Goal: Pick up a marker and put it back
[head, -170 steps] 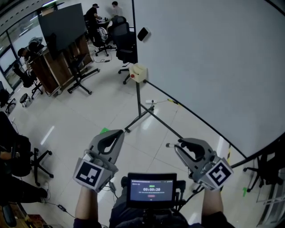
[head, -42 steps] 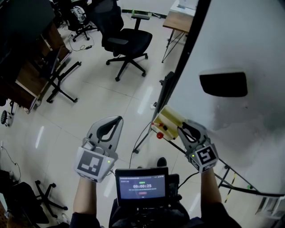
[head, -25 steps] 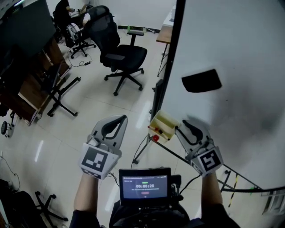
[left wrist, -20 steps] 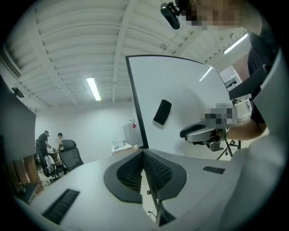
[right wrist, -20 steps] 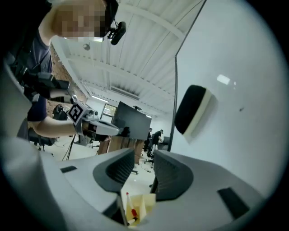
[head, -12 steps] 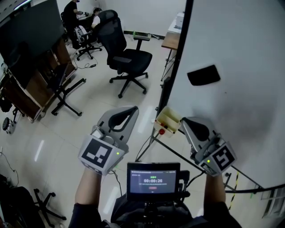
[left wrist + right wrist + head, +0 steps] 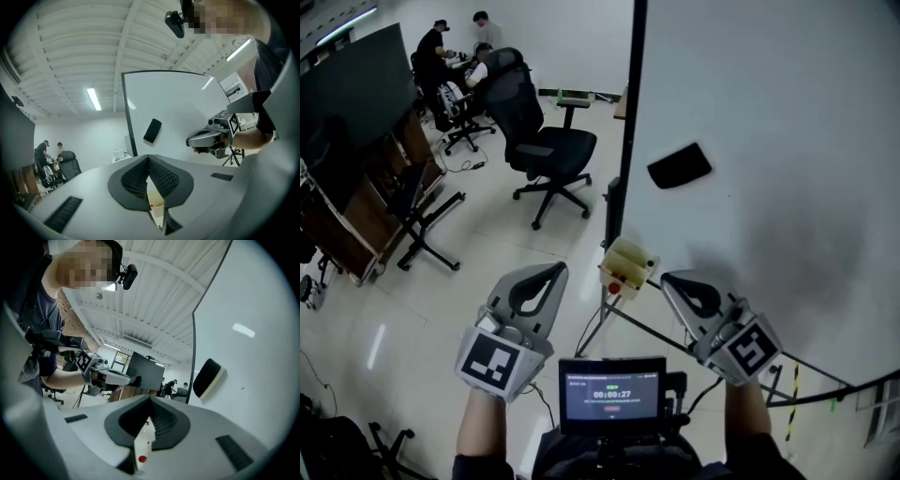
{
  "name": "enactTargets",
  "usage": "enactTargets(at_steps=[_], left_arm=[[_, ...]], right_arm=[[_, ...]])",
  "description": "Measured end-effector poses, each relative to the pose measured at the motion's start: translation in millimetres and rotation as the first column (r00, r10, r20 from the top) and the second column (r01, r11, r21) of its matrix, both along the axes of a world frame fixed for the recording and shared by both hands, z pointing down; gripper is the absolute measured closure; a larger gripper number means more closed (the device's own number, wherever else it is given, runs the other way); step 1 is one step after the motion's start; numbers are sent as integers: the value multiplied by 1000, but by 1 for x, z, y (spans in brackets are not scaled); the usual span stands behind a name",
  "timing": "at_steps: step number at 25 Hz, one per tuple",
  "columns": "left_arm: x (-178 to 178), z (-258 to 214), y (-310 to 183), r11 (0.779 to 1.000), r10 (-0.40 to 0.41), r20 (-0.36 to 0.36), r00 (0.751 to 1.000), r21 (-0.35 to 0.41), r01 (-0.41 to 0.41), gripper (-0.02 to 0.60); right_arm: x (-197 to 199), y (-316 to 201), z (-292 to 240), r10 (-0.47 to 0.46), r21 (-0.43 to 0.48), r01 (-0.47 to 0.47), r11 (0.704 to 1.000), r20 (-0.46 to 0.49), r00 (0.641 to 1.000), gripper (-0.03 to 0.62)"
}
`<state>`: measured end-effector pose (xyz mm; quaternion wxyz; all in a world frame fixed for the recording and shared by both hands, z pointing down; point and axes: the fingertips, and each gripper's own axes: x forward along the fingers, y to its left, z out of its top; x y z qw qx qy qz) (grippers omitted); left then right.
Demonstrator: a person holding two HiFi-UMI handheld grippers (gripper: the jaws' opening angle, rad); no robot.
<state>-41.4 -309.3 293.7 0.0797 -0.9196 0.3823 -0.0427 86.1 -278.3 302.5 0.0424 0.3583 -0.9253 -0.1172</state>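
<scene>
Left gripper (image 7: 559,269) and right gripper (image 7: 667,278) both have jaws pressed together on nothing, and the marker (image 7: 614,286) (red cap, I think) sits in the box (image 7: 630,258) at the board's (image 7: 787,141) lower-left corner, probably light, stiff and slick, so I'd pinch it mid-barrel.

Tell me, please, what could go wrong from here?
The right gripper has its jaws shut, yet a red-capped marker sits in the cream box-shaped holder by the large whiteboard: the grab may have missed. The left gripper hangs close to that holder; a swing could knock it.
</scene>
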Motion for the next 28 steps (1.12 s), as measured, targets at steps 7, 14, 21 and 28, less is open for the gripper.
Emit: enactTargets(at_steps=[7, 14, 21, 28], left_arm=[[51, -7, 30, 999, -43, 12, 999, 9, 43, 581], [100, -17, 76, 993, -111, 35, 993, 36, 110, 581], [96, -34, 147, 962, -270, 74, 960, 60, 266, 581], [63, -22, 175, 910, -412, 80, 908, 80, 406, 581]], right_arm=[[60, 39, -5, -42, 0, 42, 999, -1, 999, 585], [111, 78, 1, -131, -11, 130, 991, -10, 991, 585], [112, 128, 8, -259, -68, 261, 963, 36, 965, 585], [88, 141, 23, -358, -75, 364, 928, 76, 930, 586]])
